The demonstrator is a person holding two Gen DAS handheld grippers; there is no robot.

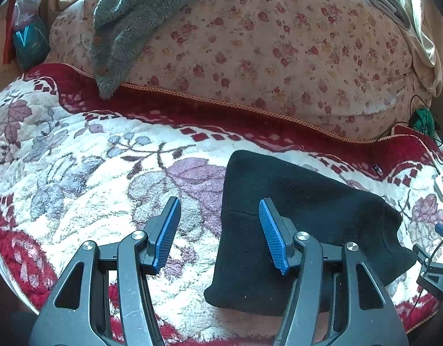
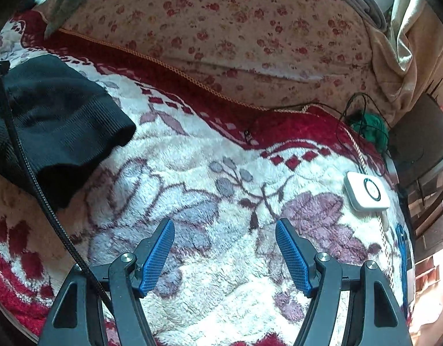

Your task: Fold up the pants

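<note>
Lying folded, black pants [image 1: 293, 216] show no readable label; both hand-held grippers gape, gripping nothing.

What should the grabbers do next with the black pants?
Probably nothing more than a tidy-up: the black pants already lie folded on the blanket, and both the left gripper and right gripper are open, holding nothing.

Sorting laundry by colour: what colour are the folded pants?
Black; the pants show best in the left wrist view.
</note>
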